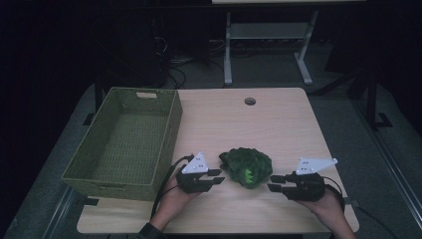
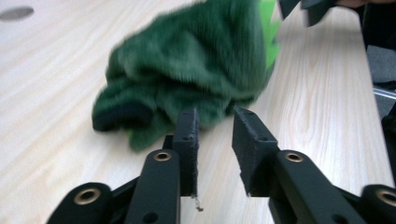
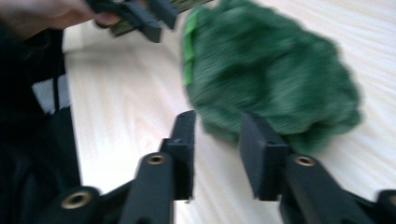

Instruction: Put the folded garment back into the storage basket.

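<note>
Left tool (image 1: 217,176) and right tool (image 1: 273,182) facing inward, jaws of both slightly parted, empty.

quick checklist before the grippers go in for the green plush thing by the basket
1. Green plush toy lies free on the table, between both grippers: ok.
2. Left gripper jaws parted, nothing between them: ok.
3. Right gripper jaws parted, nothing between them: ok.
4. Jaws touching the toy: not ok, both stop just short in the gripper views.
5. Basket to the left stands upright with room inside: ok.
6. Which part of the toy is best to pinch: cannot tell, its shape is bunched and blurred.
</note>
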Motion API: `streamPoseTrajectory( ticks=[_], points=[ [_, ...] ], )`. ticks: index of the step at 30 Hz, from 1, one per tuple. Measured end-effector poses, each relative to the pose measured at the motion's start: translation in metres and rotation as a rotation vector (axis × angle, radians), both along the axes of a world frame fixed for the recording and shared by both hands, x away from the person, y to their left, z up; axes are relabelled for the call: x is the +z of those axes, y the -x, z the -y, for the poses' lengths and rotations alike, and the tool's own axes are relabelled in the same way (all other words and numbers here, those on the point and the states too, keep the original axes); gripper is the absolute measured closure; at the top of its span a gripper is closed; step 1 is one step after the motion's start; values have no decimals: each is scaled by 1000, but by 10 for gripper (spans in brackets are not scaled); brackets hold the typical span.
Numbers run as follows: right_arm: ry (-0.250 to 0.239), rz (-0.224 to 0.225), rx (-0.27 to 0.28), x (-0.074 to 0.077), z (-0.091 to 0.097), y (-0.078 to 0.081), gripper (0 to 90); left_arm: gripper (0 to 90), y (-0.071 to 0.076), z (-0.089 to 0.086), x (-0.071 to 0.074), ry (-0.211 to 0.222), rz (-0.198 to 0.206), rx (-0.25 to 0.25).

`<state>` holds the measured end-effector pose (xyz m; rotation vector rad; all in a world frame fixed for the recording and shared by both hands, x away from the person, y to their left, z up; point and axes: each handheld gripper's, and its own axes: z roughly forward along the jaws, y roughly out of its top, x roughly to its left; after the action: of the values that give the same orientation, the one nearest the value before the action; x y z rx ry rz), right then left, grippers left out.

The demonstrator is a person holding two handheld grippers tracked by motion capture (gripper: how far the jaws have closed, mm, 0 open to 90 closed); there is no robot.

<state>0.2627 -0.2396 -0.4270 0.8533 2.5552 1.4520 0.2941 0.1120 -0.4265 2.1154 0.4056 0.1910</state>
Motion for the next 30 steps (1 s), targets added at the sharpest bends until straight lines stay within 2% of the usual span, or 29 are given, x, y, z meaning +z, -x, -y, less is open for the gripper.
streamPoseTrajectory(
  ticks=[1, 2, 3, 4, 7, 11, 12, 14, 17, 18, 19, 23, 25, 26, 30],
  points=[
    [-11, 0, -19, 2, 2, -4, 741, 735, 0, 0, 0, 0, 0, 0],
    [-11, 0, -19, 2, 2, -4, 741, 735, -2, 2, 4, 4, 0, -1],
    [-12, 0, -61, 7, 2, -10, 842, 806, -7, 6, 14, 12, 3, -11],
    [-9, 3, -73, 9, 1, -13, 882, 834, -10, 9, 17, 15, 3, -10],
    [-9, 17, -87, 12, -4, -23, 897, 895, -22, 20, 29, 17, 9, -19],
    [-17, 9, -64, 11, -15, -33, 897, 895, -37, 35, 33, 19, 8, -20],
    [-18, 2, -55, 11, -19, -34, 897, 895, -37, 35, 33, 19, 8, -20],
    [-10, -11, -30, 8, -29, -37, 898, 895, -46, 47, 28, 0, 0, -30],
    [-2, -22, -9, 3, -37, -39, 897, 895, -48, 50, 22, -8, -18, -38],
    [0, -29, -1, 1, -39, -39, 898, 895, -48, 52, 17, -23, -24, -42],
    [15, -45, 20, -5, -47, -40, 898, 895, -48, 52, 12, -51, -25, -38],
    [20, -65, 42, -11, -56, -39, 898, 895, -51, 45, 1, -100, -34, -2],
    [29, -69, 49, -13, -60, -38, 898, 895, -53, 43, -3, -106, -41, 6],
    [42, -72, 51, -14, -63, -38, 899, 895, -55, 40, -9, -115, -61, 24],
    [82, -84, 52, -20, -66, -38, 899, 896, -58, 42, -19, -129, -83, 27]
  ],
)
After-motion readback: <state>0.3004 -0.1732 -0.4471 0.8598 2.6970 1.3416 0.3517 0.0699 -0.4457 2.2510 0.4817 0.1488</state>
